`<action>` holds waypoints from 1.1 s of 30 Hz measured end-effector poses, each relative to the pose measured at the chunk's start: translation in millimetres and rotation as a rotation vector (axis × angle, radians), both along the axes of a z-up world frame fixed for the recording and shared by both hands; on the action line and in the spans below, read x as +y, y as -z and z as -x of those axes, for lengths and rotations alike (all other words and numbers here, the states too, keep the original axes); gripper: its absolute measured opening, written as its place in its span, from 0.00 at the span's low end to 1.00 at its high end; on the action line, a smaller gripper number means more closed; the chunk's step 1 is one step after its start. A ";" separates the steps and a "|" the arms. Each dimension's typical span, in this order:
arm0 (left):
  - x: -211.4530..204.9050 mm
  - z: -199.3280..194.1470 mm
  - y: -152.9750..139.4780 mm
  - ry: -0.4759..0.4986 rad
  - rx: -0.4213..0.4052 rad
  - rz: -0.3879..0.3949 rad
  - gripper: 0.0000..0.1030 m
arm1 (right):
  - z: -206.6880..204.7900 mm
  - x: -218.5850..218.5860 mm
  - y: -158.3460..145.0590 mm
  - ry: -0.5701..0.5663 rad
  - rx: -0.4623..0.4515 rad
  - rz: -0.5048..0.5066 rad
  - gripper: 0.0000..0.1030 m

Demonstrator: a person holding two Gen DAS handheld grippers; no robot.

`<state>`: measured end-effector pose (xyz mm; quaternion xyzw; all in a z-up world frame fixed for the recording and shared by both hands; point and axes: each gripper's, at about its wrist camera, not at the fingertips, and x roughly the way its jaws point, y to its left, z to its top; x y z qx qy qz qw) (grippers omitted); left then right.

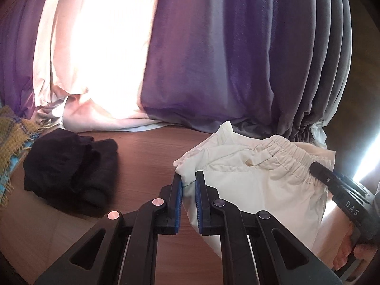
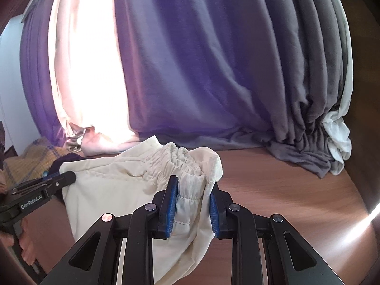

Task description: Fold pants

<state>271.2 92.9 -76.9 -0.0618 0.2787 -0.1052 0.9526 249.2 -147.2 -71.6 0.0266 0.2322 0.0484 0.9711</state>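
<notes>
Left wrist view has the left gripper [image 1: 188, 185] pinching a corner of the cream pants [image 1: 256, 180] between its blue pads [image 1: 178, 204], cloth filling the narrow gap; in the right wrist view the right gripper [image 2: 193, 201] is clamped on the gathered elastic waistband [image 2: 187, 163], its jaws standing wider because the bunched fabric is thick; the pants hang between the two grippers, slightly raised, with the lower part draping down toward the wooden table [image 1: 142, 154]; beyond, to the left, lies a dark bundle of clothing [image 1: 71, 168], further left a yellow checked blanket [image 1: 14, 137], and purple curtains [image 2: 201, 71] close the back; the step in hand looks like carrying the held edge over to make a fold; to do it well, keep both grips level and equally taut so the waistband stays straight, lower the fabric flat before letting go, and steer clear of the dark bundle
</notes>
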 end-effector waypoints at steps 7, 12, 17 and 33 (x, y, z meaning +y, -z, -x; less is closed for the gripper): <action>80.5 -7.9 -4.6 0.067 -0.015 -0.012 0.11 | 6.9 78.1 -1.5 0.063 0.004 -0.016 0.25; 133.8 -16.8 -11.2 0.091 -0.008 -0.051 0.11 | 4.8 137.4 -1.5 0.099 -0.006 -0.035 0.25; 181.0 -21.9 -21.4 0.056 -0.026 -0.094 0.11 | -6.6 186.9 -1.6 0.082 0.009 -0.067 0.25; 283.8 -74.6 -37.6 -0.026 -0.018 -0.136 0.11 | -55.3 288.8 -10.6 -0.007 -0.022 -0.094 0.25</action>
